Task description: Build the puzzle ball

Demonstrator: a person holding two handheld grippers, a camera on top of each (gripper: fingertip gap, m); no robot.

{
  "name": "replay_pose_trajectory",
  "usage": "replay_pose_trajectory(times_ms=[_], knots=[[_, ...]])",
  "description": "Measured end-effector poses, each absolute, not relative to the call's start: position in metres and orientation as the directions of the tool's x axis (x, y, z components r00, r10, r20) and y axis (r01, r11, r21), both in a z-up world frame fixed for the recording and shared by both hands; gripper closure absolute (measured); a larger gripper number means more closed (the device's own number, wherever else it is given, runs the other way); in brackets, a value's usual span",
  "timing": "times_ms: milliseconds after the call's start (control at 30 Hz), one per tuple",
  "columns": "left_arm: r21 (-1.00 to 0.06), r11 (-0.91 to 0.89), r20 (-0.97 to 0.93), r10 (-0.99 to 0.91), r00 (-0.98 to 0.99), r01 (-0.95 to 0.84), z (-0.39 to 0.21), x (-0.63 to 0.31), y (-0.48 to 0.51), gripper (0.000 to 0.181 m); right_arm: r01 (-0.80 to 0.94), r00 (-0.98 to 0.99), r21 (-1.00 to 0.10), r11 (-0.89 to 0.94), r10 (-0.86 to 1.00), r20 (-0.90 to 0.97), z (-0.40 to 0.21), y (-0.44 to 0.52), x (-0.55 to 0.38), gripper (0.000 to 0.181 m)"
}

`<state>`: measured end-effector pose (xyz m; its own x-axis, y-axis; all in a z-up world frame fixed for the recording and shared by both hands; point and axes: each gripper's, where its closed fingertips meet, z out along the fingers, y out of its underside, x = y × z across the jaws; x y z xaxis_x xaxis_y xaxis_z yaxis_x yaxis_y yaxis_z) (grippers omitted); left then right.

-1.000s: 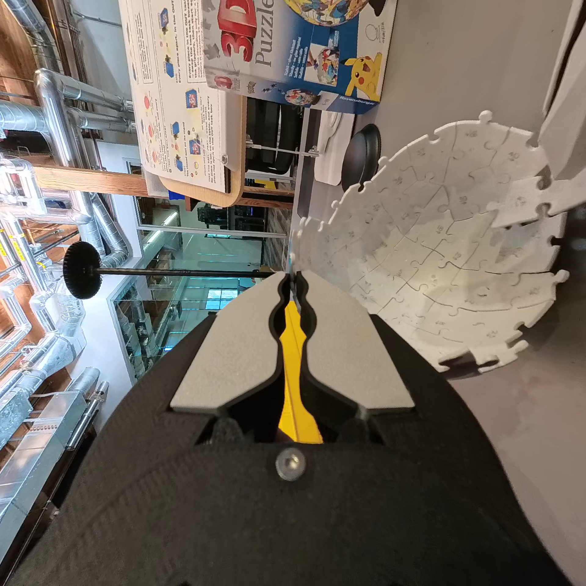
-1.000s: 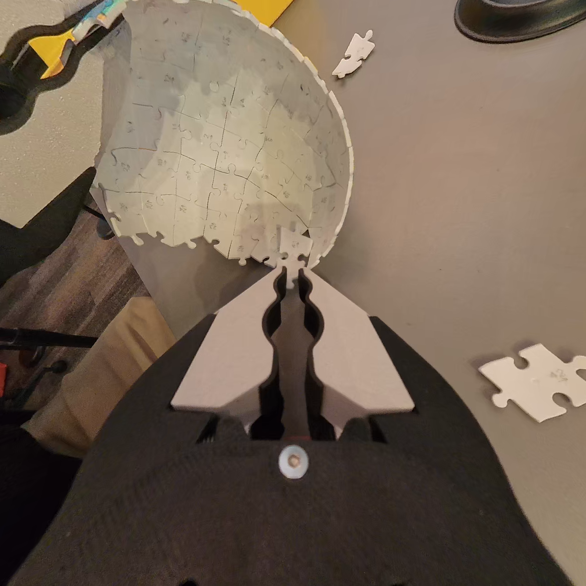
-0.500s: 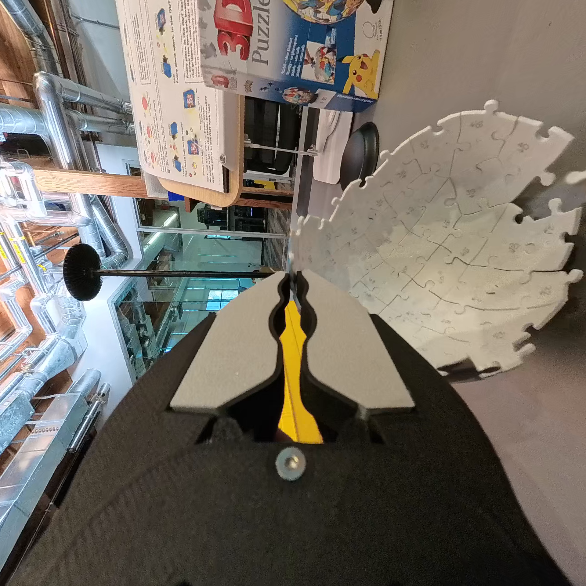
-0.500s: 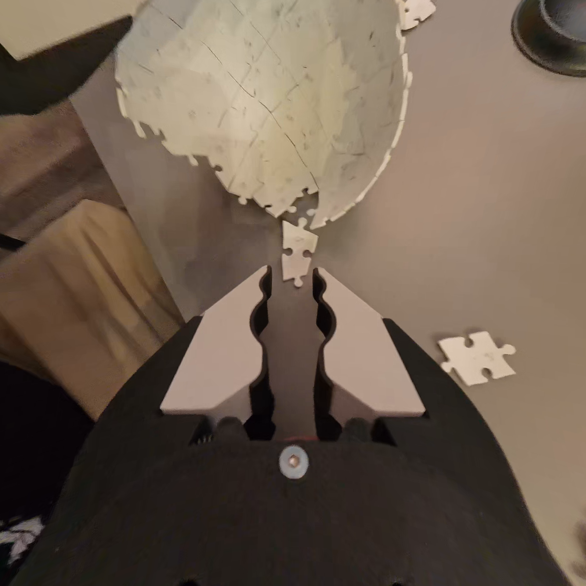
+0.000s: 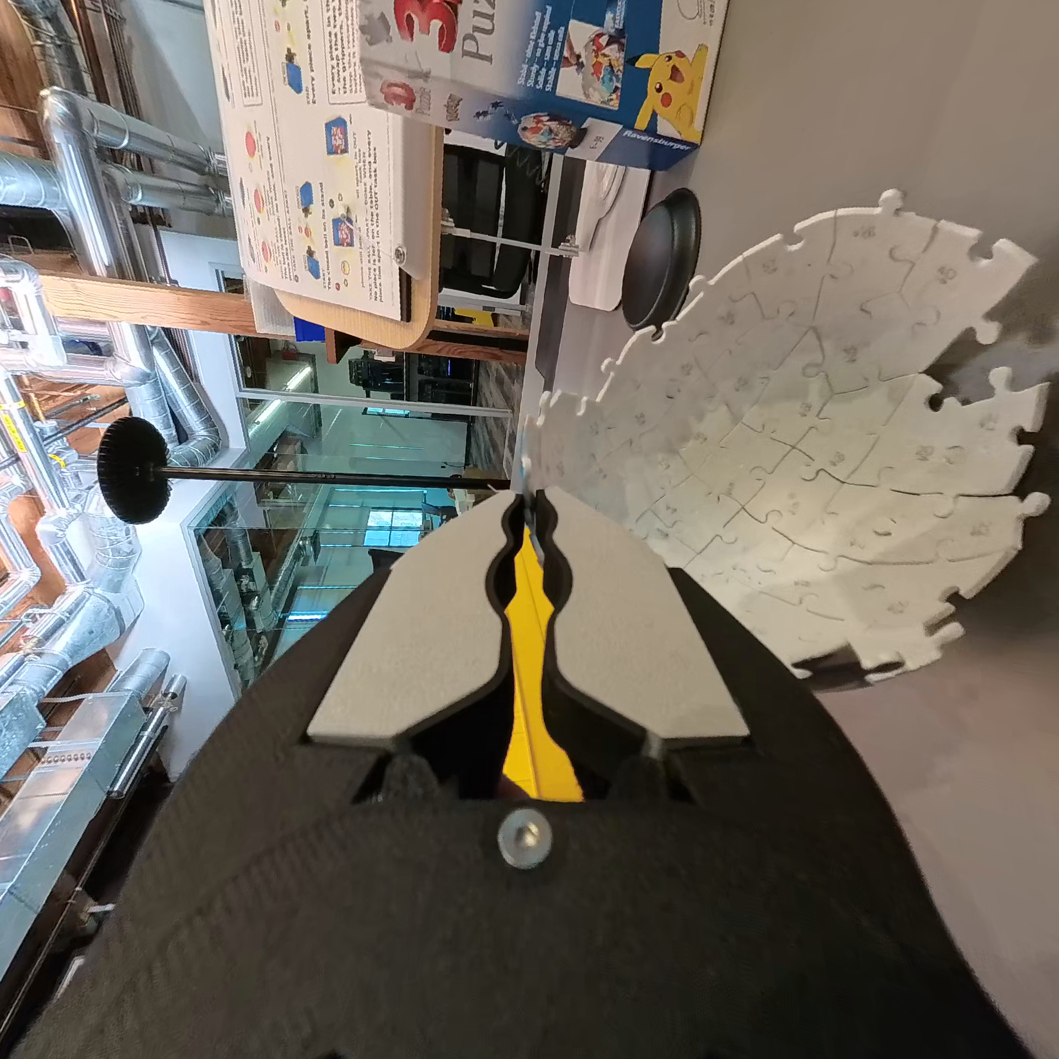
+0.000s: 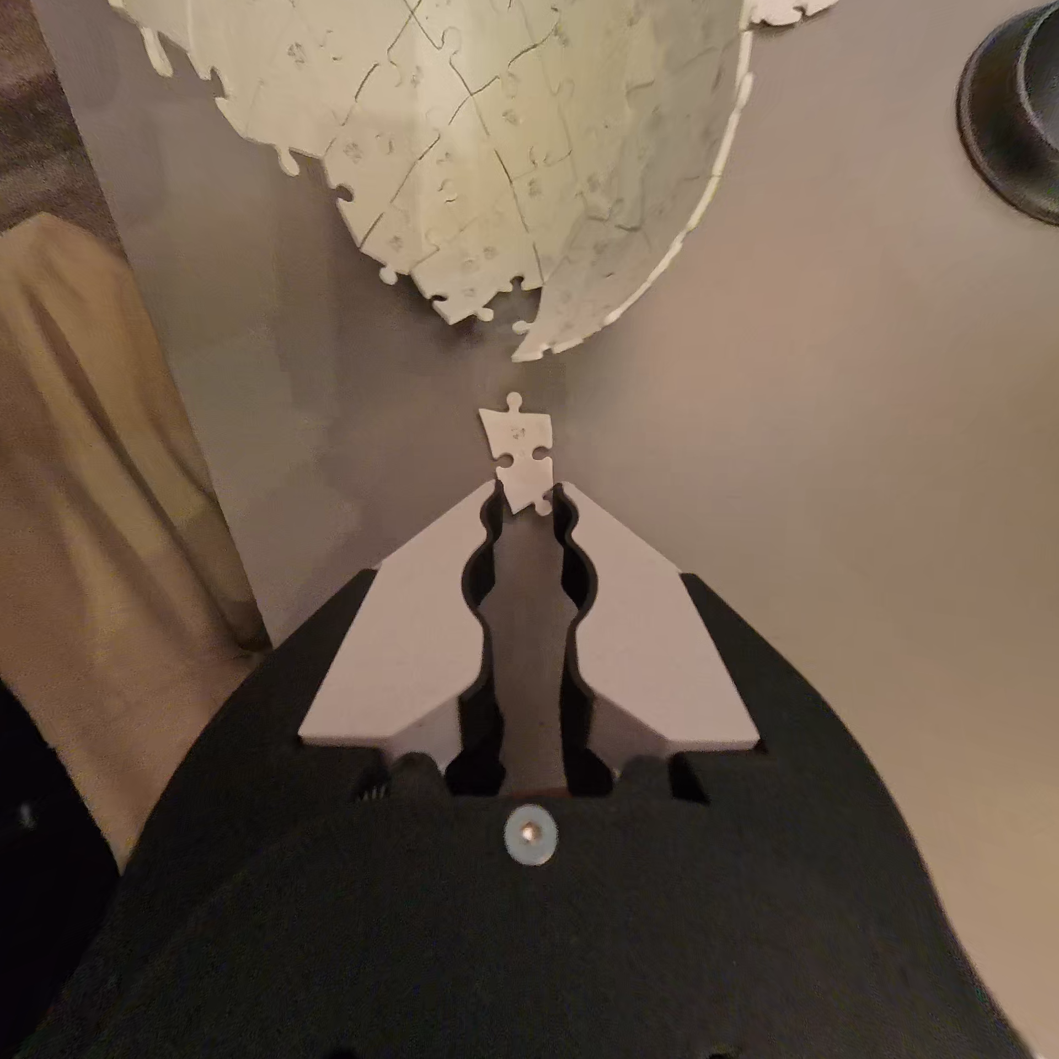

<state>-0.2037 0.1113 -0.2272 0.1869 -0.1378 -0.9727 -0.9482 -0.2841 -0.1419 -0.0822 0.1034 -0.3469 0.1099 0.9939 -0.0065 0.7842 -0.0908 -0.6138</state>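
Between the right tongs' [image 6: 527, 497] tips lies a loose puzzle piece [image 6: 520, 452].

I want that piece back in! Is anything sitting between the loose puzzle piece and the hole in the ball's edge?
Nothing visible. Only bare grey table lies between the loose piece and the notch in the half-built ball.

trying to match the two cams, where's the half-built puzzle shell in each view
Left wrist view: the puzzle shell fills the right side, its near rim pinched in the left gripper, whose jaws are shut on it.
Right wrist view: the shell hangs at top centre over the grey table, ahead of the right gripper.
Shared landmark: the black round stand, above the shell's left edge in the left view, at the top right edge in the right.
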Motion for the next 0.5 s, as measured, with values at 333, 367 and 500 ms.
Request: replay_pose_trajectory(times_ms=[333, 367, 500], knots=[[-0.149, -0.287, -0.971, -0.139, 0.195, -0.946, -0.227, -0.208, 0.114, 0.178, 0.838, 0.003, -0.546, 0.006, 1.000, 0.015, -0.350, 0.112, -0.070, 0.160], [-0.151, -0.287, -0.971, -0.139, 0.197, -0.946, -0.227, -0.208, 0.114, 0.178, 0.842, -0.001, -0.539, 0.015, 1.000, 0.027, -0.350, 0.116, -0.069, 0.161], [-0.154, -0.290, -0.970, -0.140, 0.201, -0.945, -0.228, -0.209, 0.115, 0.178, 0.837, 0.012, -0.546, 0.027, 0.998, 0.068, -0.345, 0.131, -0.072, 0.164]])
